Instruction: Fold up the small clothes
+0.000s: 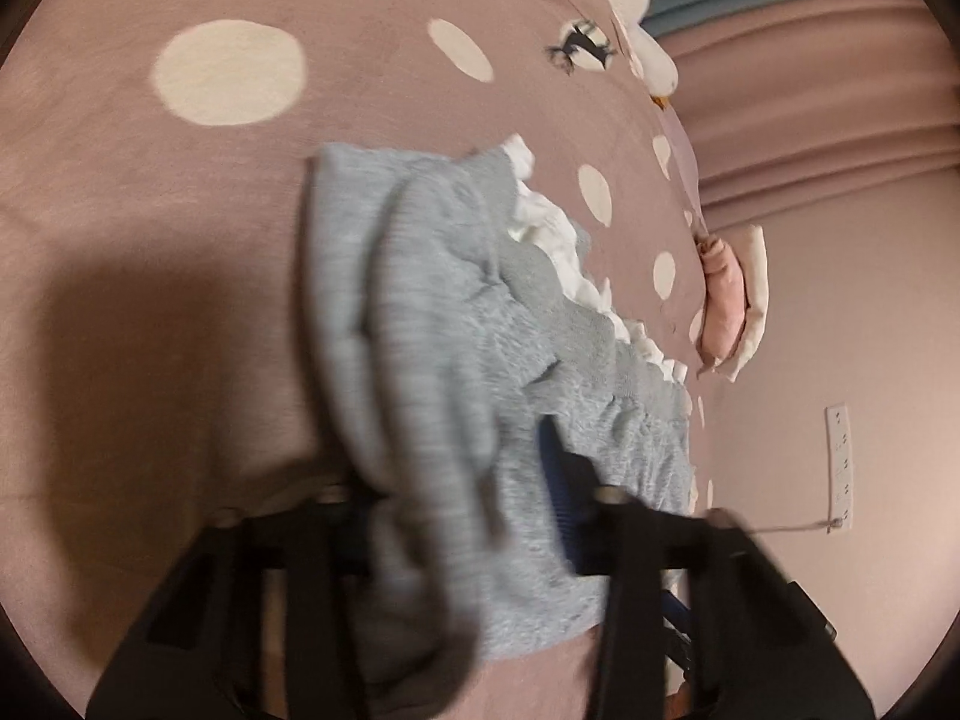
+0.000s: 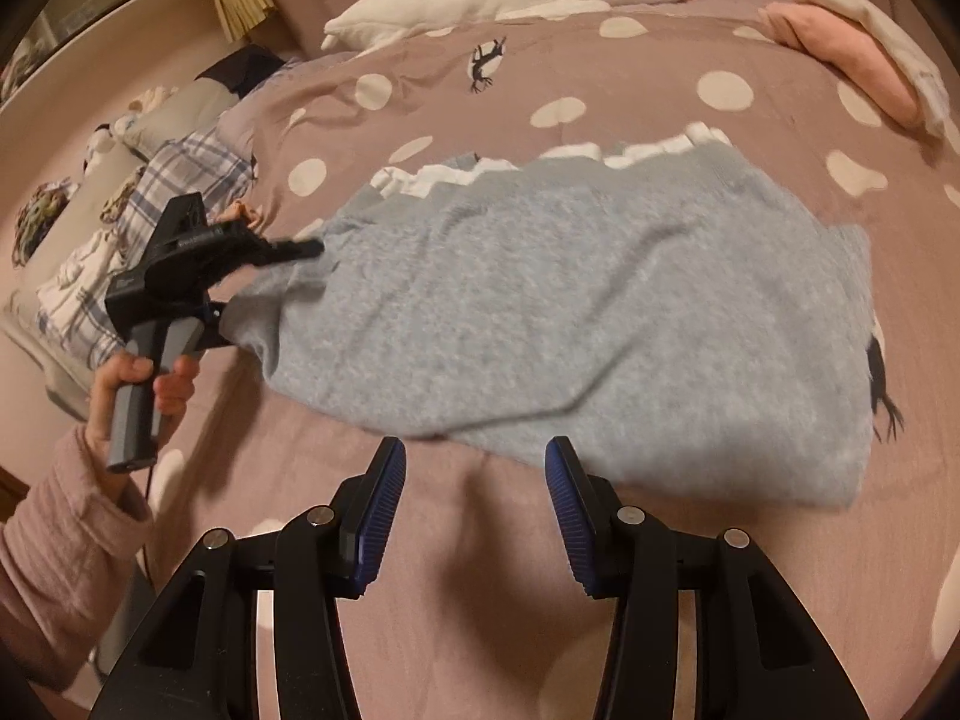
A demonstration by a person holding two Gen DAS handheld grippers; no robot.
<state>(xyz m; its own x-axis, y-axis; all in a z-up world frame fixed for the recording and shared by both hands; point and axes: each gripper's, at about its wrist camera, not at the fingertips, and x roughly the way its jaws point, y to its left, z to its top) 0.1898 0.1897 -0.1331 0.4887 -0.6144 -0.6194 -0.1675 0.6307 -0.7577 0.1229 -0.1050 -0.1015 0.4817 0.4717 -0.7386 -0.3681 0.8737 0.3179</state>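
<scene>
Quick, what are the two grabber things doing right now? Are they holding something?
Left gripper: closed on the edge of the grey garment.
Right gripper: open, holding nothing; the garment lies just past its fingertips.

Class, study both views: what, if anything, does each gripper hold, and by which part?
The left gripper is clamped on the grey garment, at a bunched edge on its left end. The right gripper holds nothing; its jaws stand open just short of the garment's near edge.

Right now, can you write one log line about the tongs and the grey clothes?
left tongs: shut on grey garment | right tongs: open, empty | garment: on dotted bedspread
</scene>
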